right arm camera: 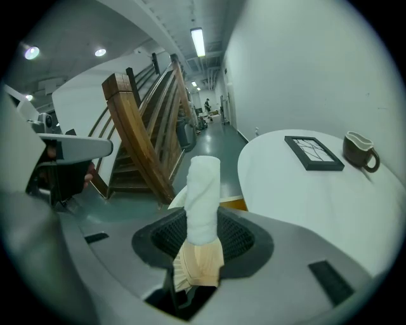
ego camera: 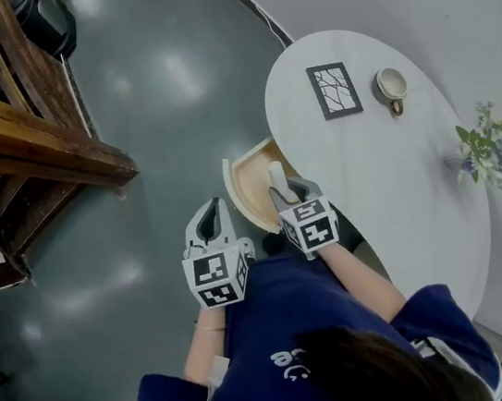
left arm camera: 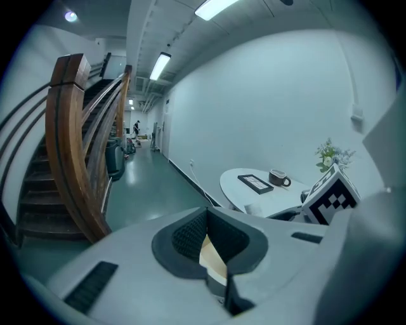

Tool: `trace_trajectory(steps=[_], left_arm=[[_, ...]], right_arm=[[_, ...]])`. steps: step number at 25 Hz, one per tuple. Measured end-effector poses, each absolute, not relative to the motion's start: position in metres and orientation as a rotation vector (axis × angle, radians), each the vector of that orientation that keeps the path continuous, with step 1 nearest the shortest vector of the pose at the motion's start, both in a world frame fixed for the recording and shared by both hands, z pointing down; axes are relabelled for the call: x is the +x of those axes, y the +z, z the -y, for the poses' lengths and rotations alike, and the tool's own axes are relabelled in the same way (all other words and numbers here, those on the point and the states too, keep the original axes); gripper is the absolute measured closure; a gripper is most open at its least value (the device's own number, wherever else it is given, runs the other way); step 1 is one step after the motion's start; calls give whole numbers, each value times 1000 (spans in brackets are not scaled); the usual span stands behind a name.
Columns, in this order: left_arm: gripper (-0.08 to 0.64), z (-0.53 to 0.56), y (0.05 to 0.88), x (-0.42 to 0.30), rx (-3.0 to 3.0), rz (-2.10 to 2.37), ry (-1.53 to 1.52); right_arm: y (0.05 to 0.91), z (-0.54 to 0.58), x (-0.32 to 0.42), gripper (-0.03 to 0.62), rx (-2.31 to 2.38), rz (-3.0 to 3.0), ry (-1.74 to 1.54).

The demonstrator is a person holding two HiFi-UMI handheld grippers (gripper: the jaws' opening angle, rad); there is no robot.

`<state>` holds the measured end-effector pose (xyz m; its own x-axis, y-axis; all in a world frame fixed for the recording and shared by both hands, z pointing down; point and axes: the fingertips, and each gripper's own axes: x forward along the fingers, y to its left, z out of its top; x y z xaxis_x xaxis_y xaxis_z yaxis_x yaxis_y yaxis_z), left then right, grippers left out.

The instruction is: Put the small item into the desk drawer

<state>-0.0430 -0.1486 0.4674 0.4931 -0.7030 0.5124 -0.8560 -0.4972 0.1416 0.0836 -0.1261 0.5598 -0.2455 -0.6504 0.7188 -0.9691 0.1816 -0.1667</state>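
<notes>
Beside white oval bench (ego camera: 399,191): pinching small white tan-ended cloth roll (right arm camera: 204,190) in right gripper (right arm camera: 202,238) jaws over open pale wooden drawer (ego camera: 252,195); left gripper (left arm camera: 207,238) jaws pressed together, empty. Released early, could miss onto floor (ego camera: 152,98).

The open drawer (ego camera: 234,188) is clear inside, just by the roll (ego camera: 276,171) in the right tongs (ego camera: 282,192). The surface (ego camera: 390,193) rim hems its right side, and open floor (ego camera: 145,117) lies to its left.
</notes>
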Motion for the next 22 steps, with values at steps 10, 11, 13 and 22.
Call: trace_trajectory(steps=[10, 11, 13, 22], left_arm=[[557, 150, 464, -60, 2298, 1398, 578], [557, 150, 464, -62, 2287, 1406, 577], [557, 151, 466, -66, 2267, 1420, 580], [557, 150, 472, -80, 2183, 1473, 591]], right_arm=[[599, 137, 76, 446, 1383, 1923, 856], [603, 136, 75, 445, 1368, 1914, 862], [610, 135, 74, 445, 1345, 1901, 867], [644, 139, 76, 446, 1271, 1834, 872]])
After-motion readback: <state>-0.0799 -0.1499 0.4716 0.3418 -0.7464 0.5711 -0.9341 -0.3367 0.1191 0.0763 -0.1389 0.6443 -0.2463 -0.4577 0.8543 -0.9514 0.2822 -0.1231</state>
